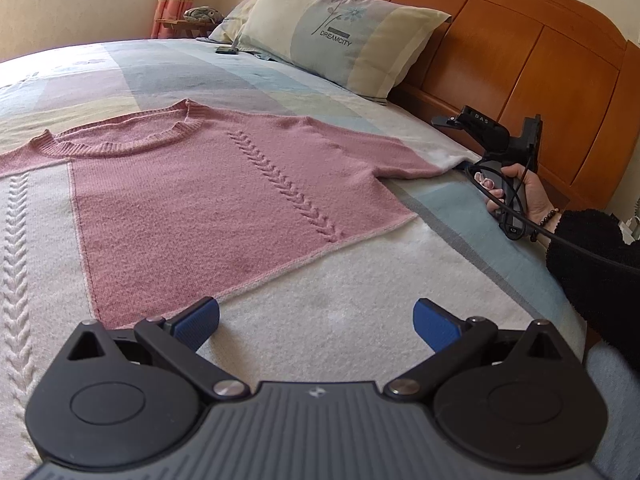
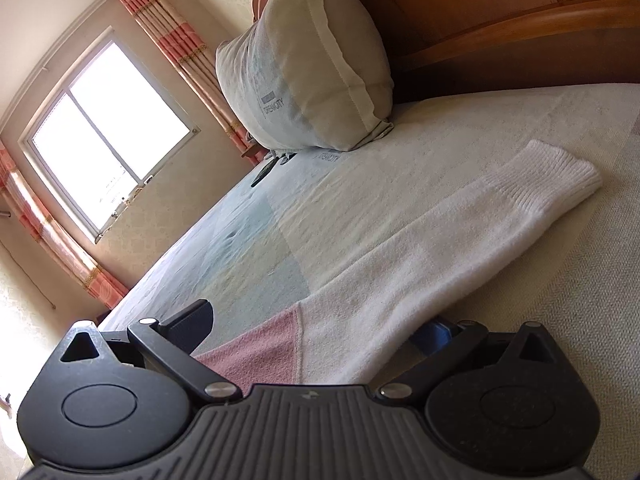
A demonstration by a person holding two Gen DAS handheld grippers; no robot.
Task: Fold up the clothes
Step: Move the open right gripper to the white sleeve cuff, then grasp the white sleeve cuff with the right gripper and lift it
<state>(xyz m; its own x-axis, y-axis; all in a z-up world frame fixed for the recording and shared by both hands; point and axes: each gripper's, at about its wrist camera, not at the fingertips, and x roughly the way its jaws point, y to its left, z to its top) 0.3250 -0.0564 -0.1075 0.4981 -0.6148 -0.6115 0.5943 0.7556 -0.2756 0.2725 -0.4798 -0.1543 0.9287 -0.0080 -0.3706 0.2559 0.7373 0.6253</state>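
Observation:
A knitted sweater (image 1: 208,208), pink with a braid pattern and a white panel at the left, lies flat on the bed with its neckline (image 1: 120,140) at the far side. My left gripper (image 1: 316,316) stands open just past the hem, its left finger (image 1: 196,320) over the pink edge, holding nothing. In the right wrist view the white sleeve (image 2: 420,252) runs out to its ribbed cuff (image 2: 552,176). My right gripper (image 2: 320,320) is open with the sleeve's upper part lying between its fingers. A hand (image 1: 528,192) holds that gripper at the sleeve's end.
A pillow (image 1: 340,32) leans on the wooden headboard (image 1: 540,72) behind the sweater. A small dark object (image 1: 226,51) lies on the patterned bedsheet (image 1: 160,76) near the pillows. A window (image 2: 108,132) and striped curtains (image 2: 172,40) are at the far wall.

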